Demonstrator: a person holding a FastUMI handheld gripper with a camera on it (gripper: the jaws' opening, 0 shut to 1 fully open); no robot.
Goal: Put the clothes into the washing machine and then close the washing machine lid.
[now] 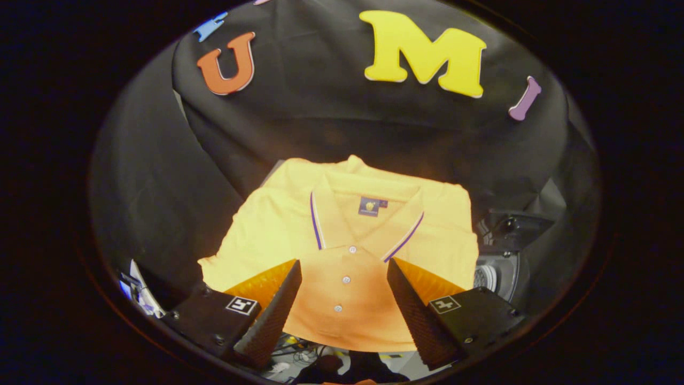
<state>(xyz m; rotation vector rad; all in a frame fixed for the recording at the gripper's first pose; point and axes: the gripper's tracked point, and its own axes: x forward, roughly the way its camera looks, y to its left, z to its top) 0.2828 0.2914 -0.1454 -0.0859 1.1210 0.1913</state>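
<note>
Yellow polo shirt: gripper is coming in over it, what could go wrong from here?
1. The gripper is open over the button placket of the polo shirt; a pinch there may lift only the top layer and unfold it.
2. The dark device beside the shirt could snag a trailing sleeve.

Folded yellow polo shirt (342, 240) on surface

Booth surroundings

Black cloth (320, 117) drapes the back wall. Tangled cables (299, 355) lie on the floor below, and papers (140, 291) sit low beside the cloth's left fold.
</note>
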